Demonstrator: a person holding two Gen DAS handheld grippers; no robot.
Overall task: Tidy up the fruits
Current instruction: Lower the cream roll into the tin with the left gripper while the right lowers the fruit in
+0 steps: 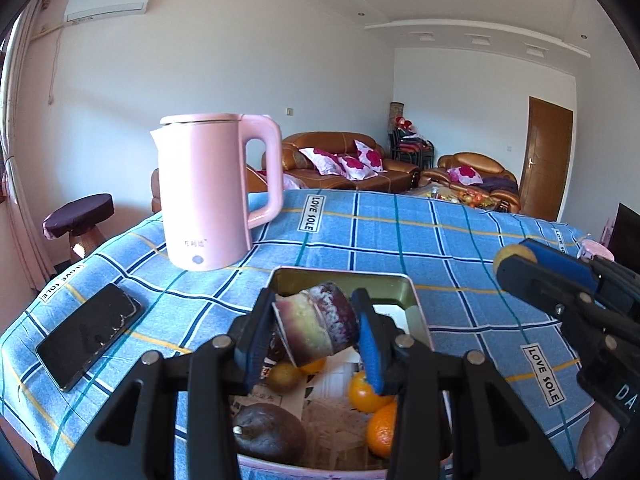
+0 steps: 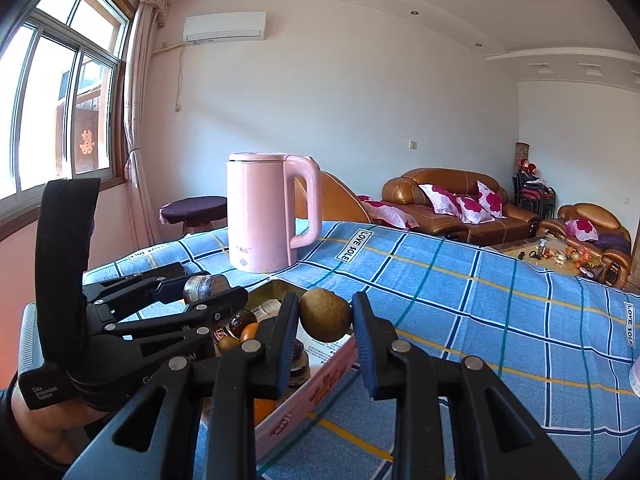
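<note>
My left gripper (image 1: 316, 316) is shut on a cut purple piece of sugarcane (image 1: 320, 326) and holds it over the open tin box (image 1: 412, 292). The box holds oranges (image 1: 364, 394), a dark brown fruit (image 1: 268, 432) and a small brown fruit (image 1: 284, 376). My right gripper (image 2: 325, 314) is shut on a round brown kiwi-like fruit (image 2: 325, 314), held above the box's right edge (image 2: 328, 376). The right gripper also shows in the left wrist view (image 1: 516, 258), to the right of the box. The left gripper shows in the right wrist view (image 2: 208, 286).
A pink kettle (image 1: 208, 192) stands on the blue checked tablecloth (image 1: 440, 240) behind the box. A black phone (image 1: 90, 336) lies at the left of the table. A stool (image 1: 80, 216) stands beyond the left table edge. Sofas (image 1: 344, 160) stand far behind.
</note>
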